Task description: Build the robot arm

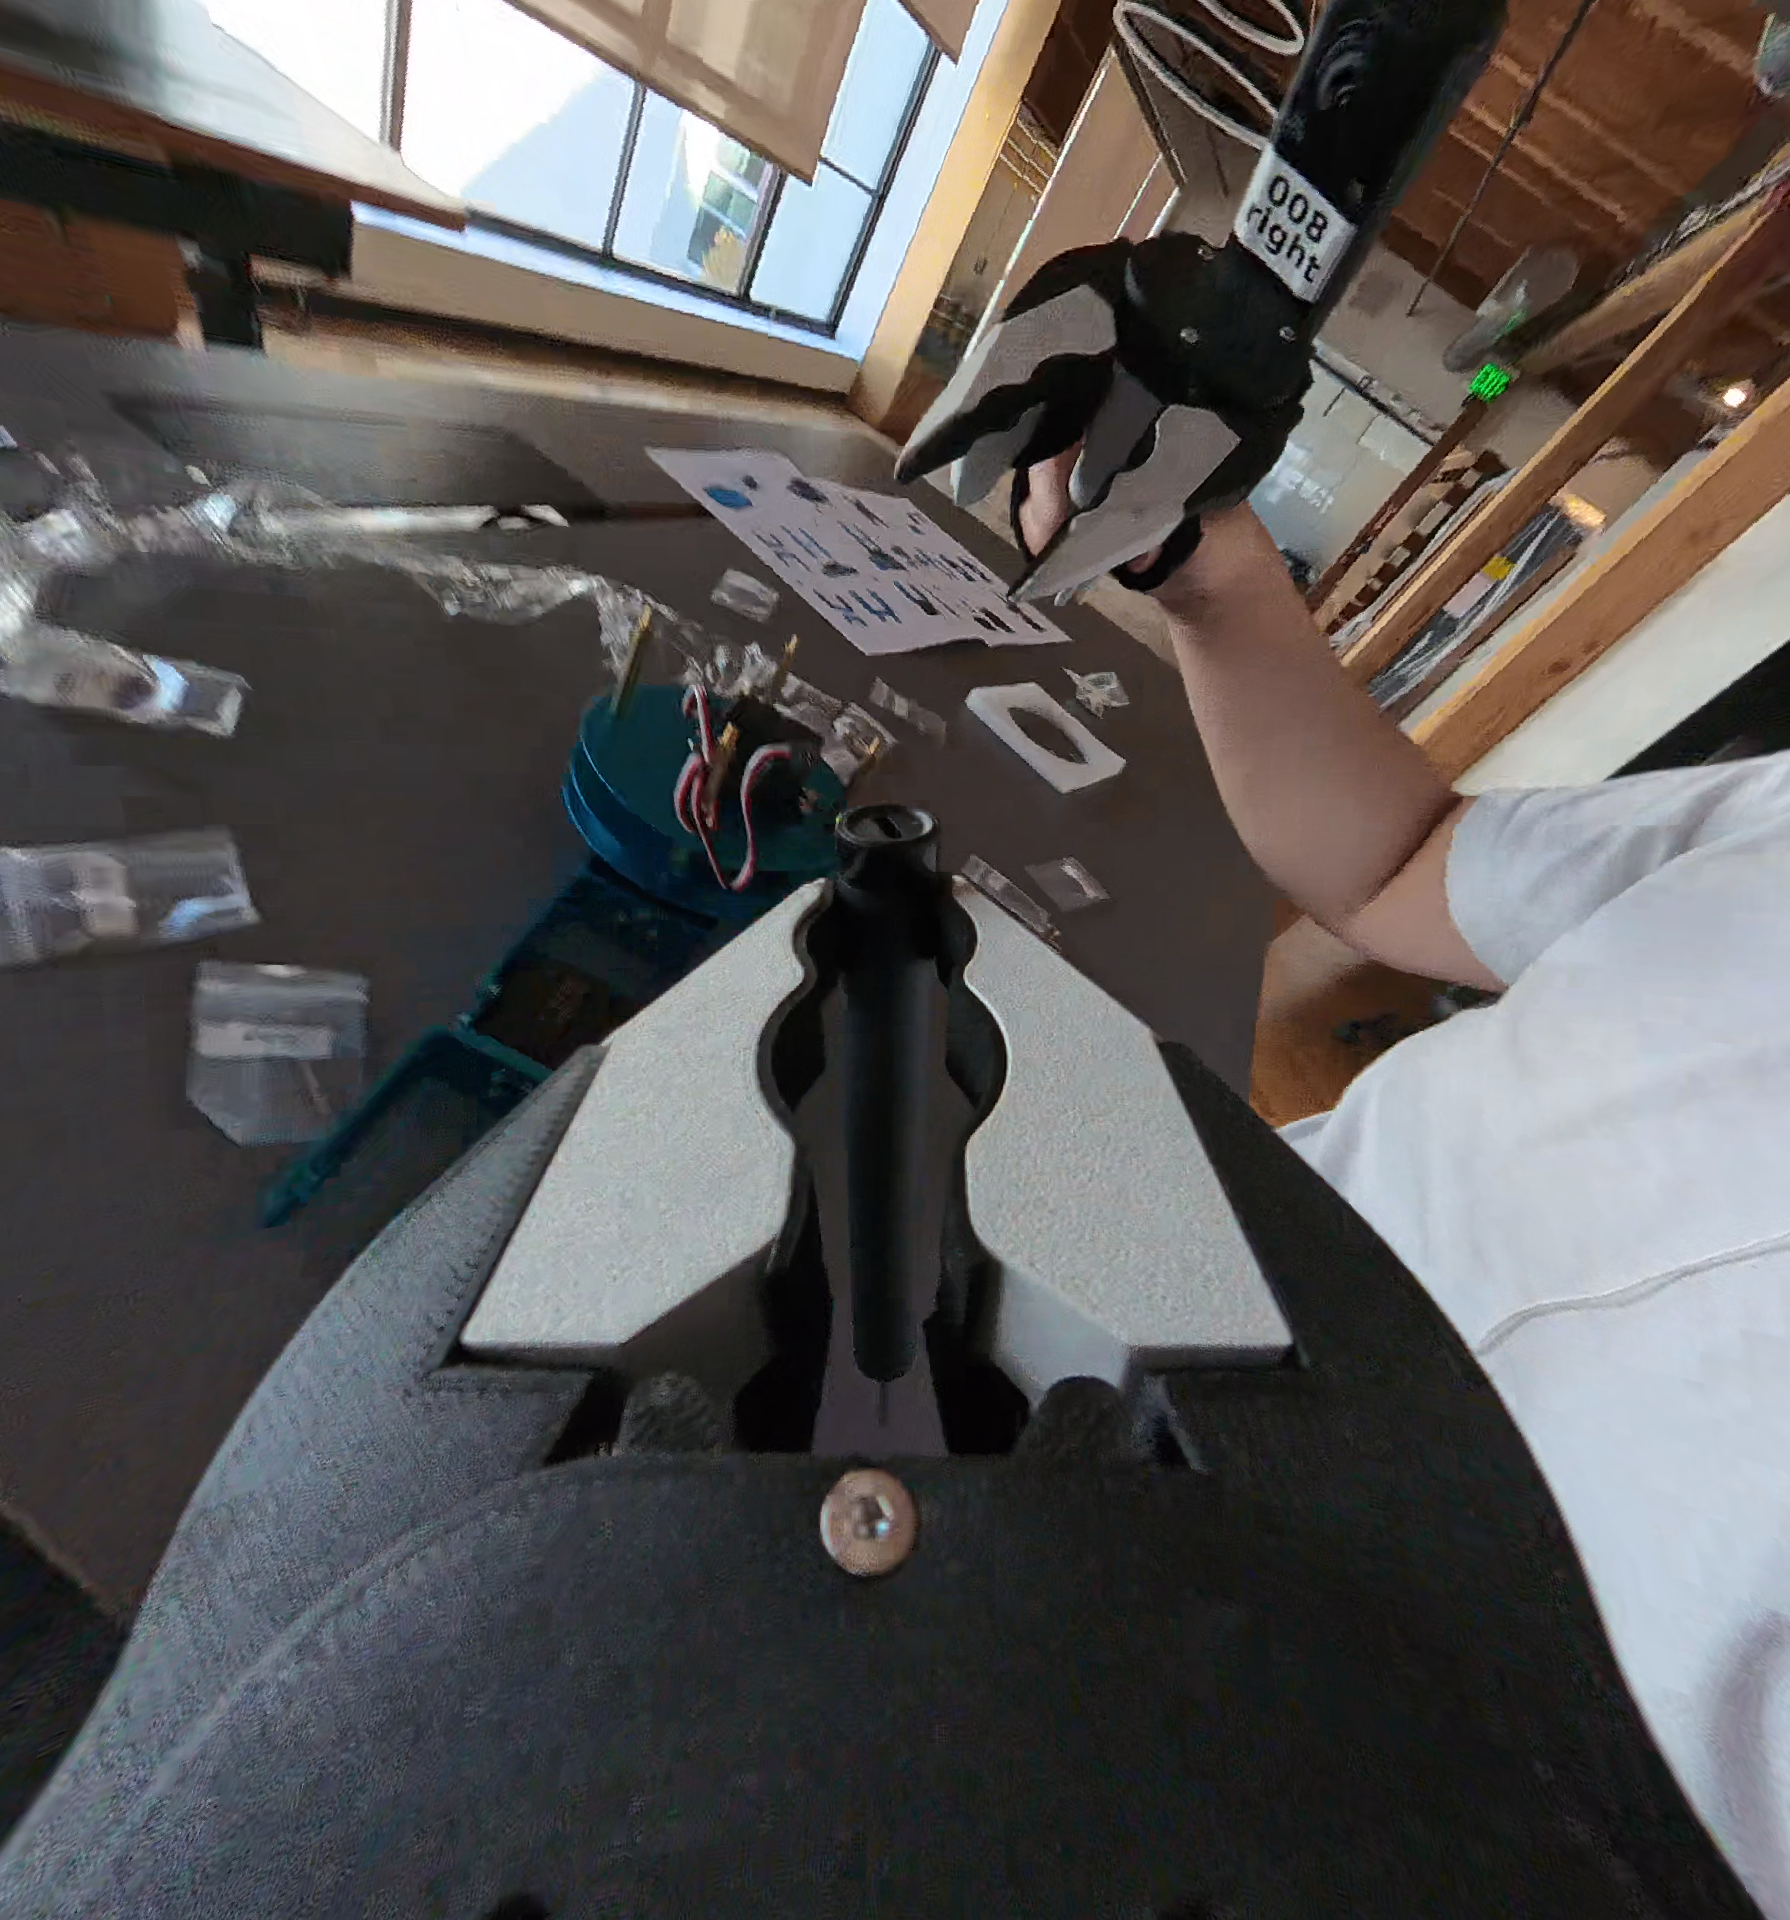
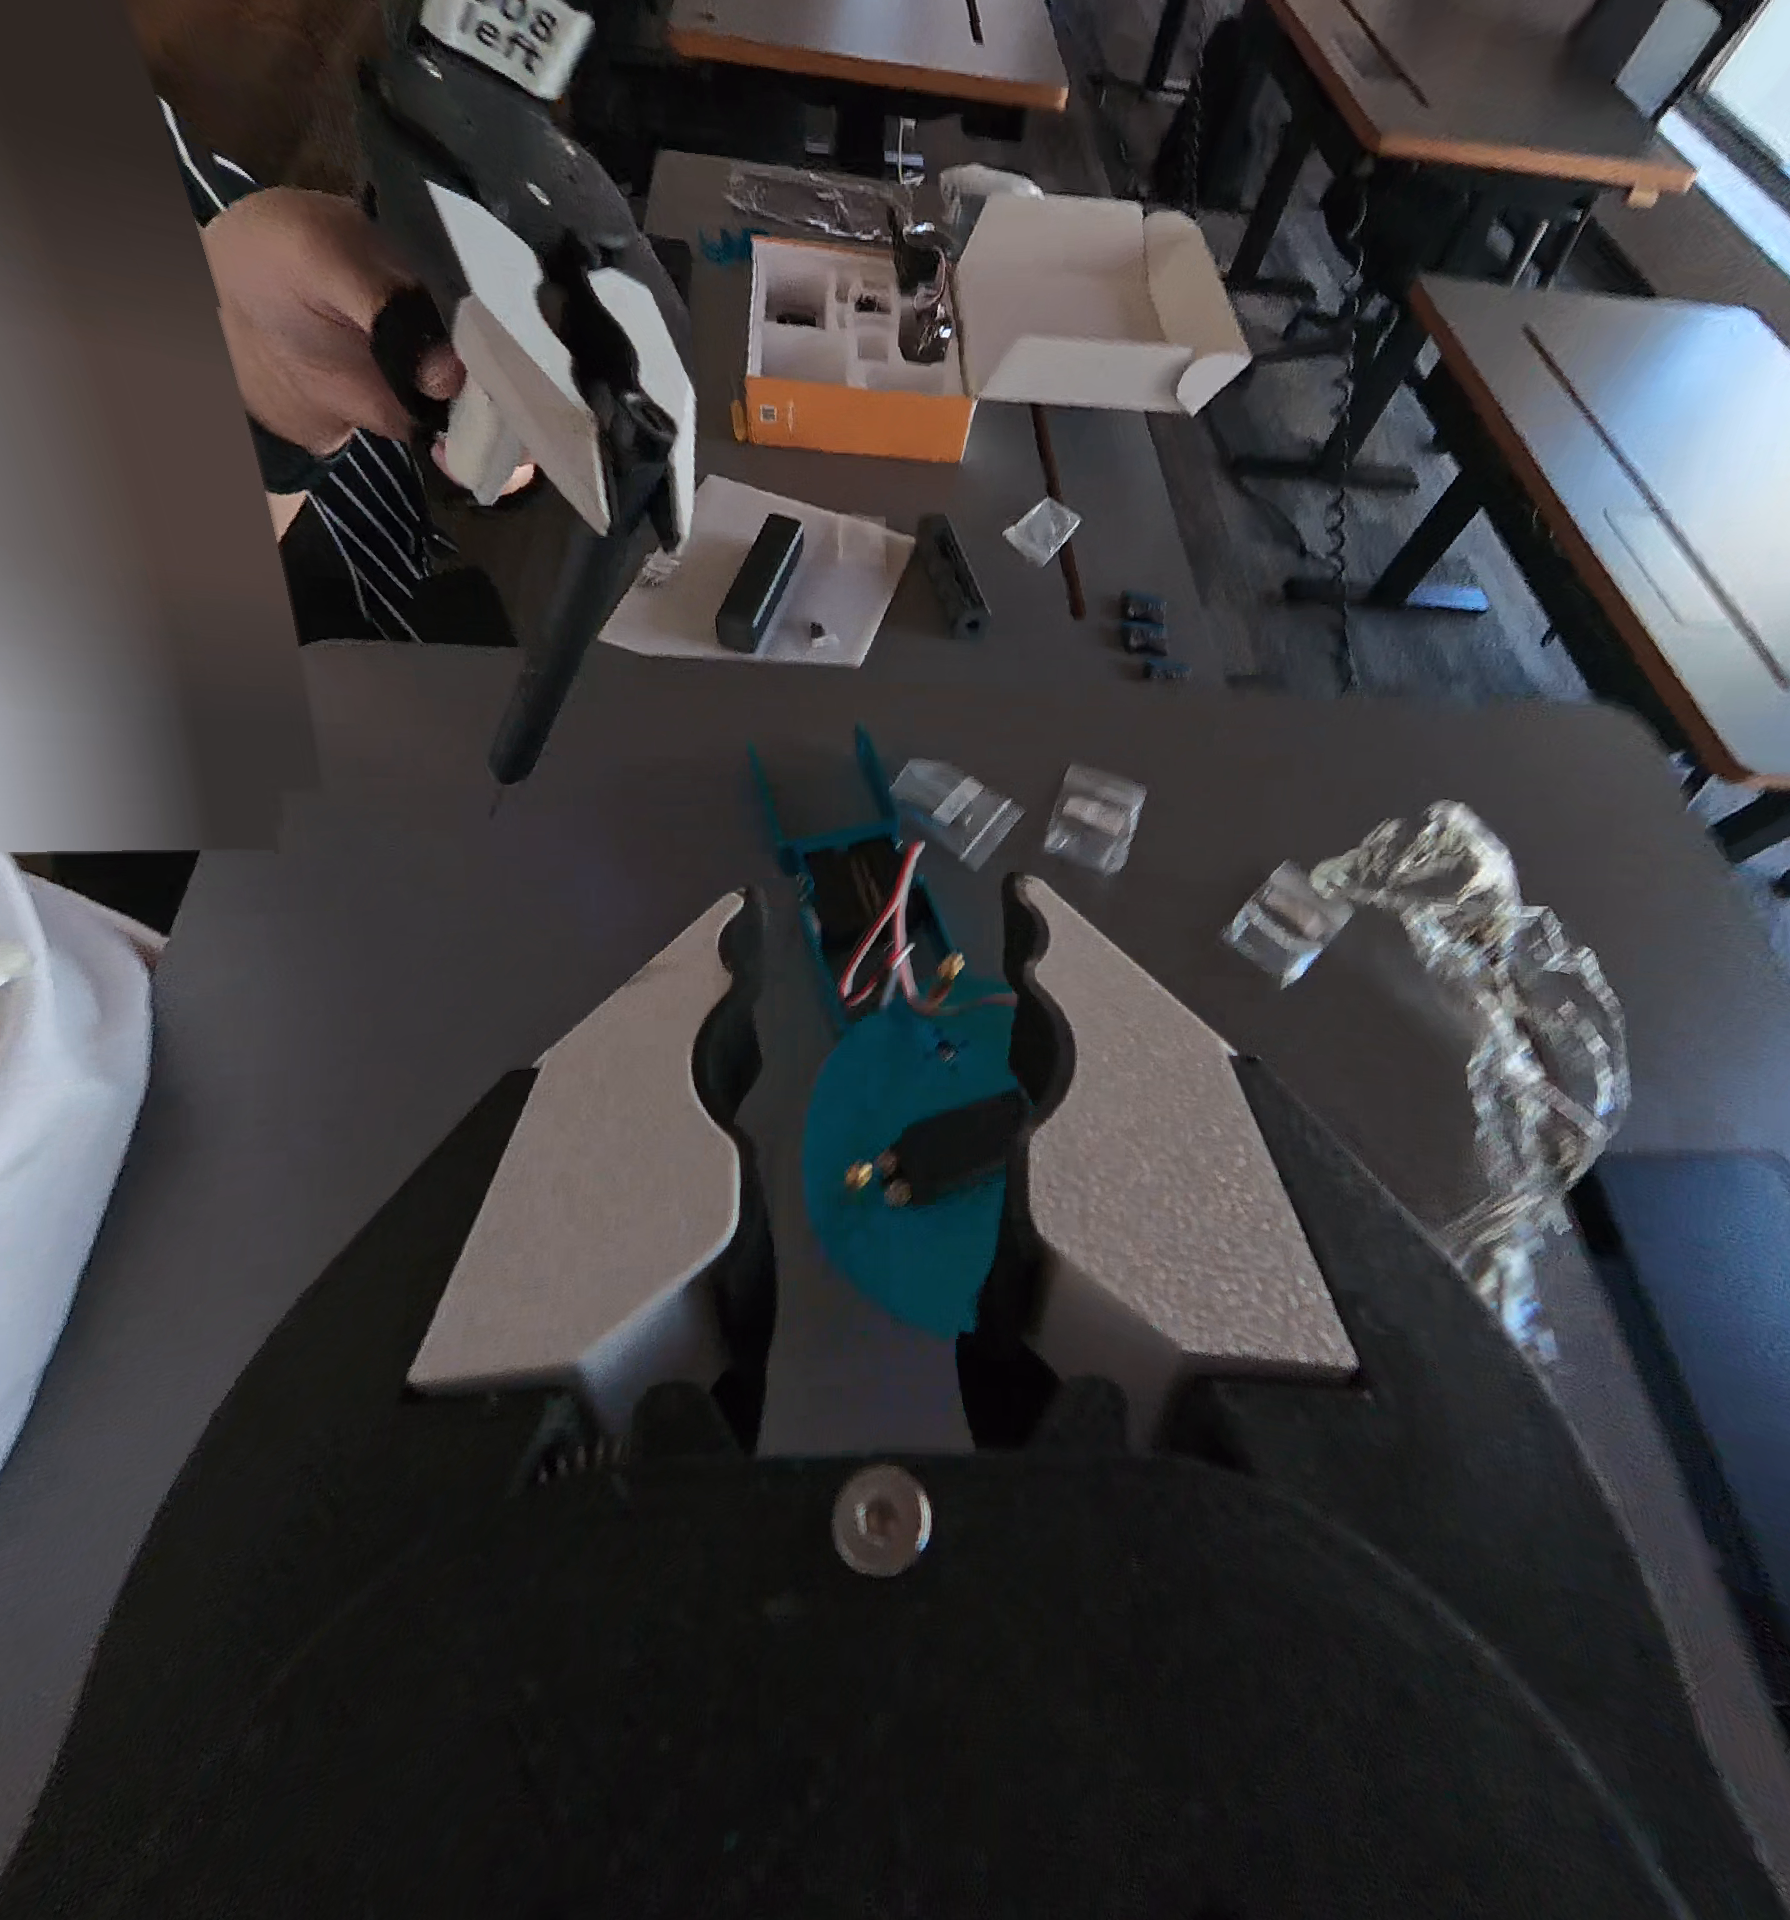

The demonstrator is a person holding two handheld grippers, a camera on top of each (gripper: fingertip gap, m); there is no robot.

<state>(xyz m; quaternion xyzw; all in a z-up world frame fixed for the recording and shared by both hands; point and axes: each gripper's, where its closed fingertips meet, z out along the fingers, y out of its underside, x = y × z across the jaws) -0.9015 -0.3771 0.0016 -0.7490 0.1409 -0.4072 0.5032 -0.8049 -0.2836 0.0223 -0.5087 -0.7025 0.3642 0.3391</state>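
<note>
Two grippers over a dark grey counter in a timber-beamed room, windows behind. Left gripper, jaws clamped on a black screwdriver; loose grip could let it slip. Right gripper, jaws wide and empty above the teal disc assembly; could snag its wires. Small plastic bags scattered.

White label on right gripper, label on left gripper, green ceiling sign
</note>
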